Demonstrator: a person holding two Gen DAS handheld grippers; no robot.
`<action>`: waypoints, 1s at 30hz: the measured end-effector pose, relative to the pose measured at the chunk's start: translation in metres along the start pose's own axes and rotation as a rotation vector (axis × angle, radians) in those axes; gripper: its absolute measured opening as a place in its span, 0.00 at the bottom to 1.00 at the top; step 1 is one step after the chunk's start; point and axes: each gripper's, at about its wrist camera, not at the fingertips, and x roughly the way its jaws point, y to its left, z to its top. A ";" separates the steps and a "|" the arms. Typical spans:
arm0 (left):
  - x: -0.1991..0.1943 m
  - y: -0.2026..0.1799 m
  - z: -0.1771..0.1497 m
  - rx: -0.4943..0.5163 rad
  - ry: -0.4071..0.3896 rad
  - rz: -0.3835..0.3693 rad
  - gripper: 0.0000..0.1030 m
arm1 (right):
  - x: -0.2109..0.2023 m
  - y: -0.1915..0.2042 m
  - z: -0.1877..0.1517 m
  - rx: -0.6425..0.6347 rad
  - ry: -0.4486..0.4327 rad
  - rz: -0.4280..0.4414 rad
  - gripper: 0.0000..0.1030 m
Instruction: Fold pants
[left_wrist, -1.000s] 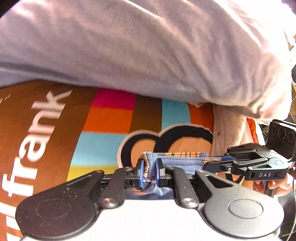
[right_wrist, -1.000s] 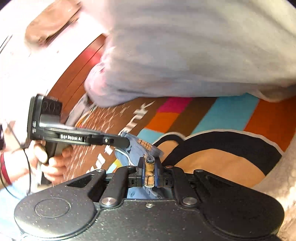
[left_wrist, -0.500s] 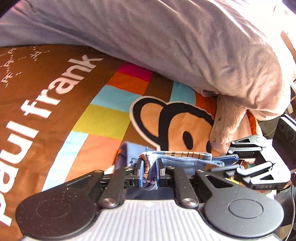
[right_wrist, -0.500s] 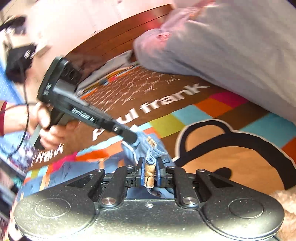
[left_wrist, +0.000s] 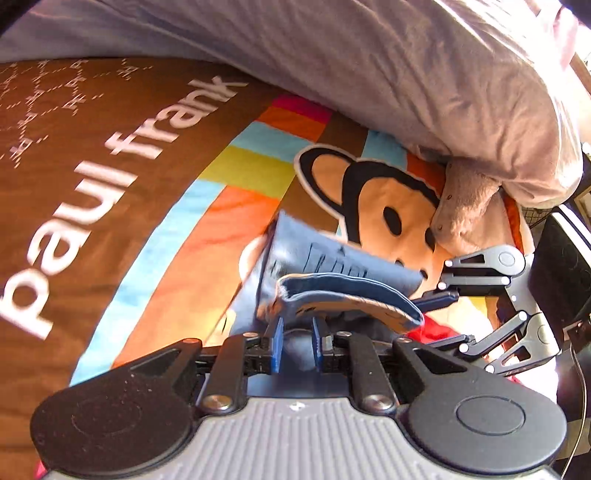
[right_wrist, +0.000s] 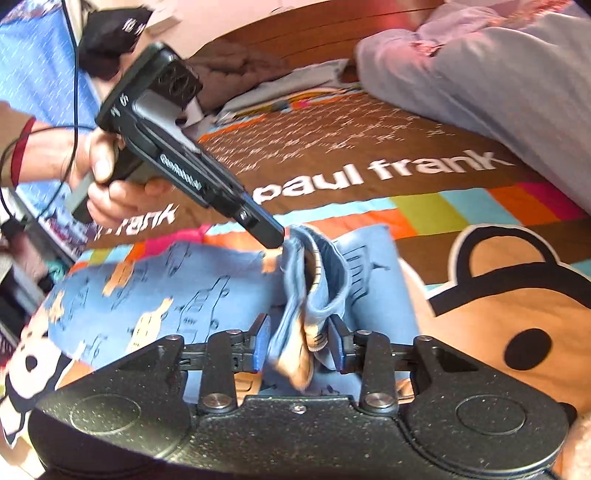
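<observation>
You work over a bed covered by a brown blanket (right_wrist: 332, 147) with white "paul frank" lettering, coloured blocks and a monkey face. Small blue printed pants (right_wrist: 147, 291) lie on its near part. A grey quilt (left_wrist: 332, 66) is heaped along the far side, with a beige fuzzy cloth (left_wrist: 465, 210) beneath its right end.

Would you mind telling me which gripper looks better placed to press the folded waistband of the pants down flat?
Probably the left gripper: it pinches the pants at the waistband. The right gripper is opening, its pads clear of the fabric between them, so it is letting go.
</observation>
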 end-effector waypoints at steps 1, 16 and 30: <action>0.000 0.000 -0.004 -0.004 0.009 0.009 0.16 | 0.001 0.003 0.000 -0.011 0.007 0.005 0.38; -0.010 0.037 -0.045 -0.350 -0.068 -0.008 0.45 | -0.022 -0.016 -0.008 0.427 0.071 0.058 0.54; 0.013 0.030 -0.036 -0.291 -0.024 -0.076 0.45 | -0.028 0.000 -0.011 0.437 0.012 -0.034 0.53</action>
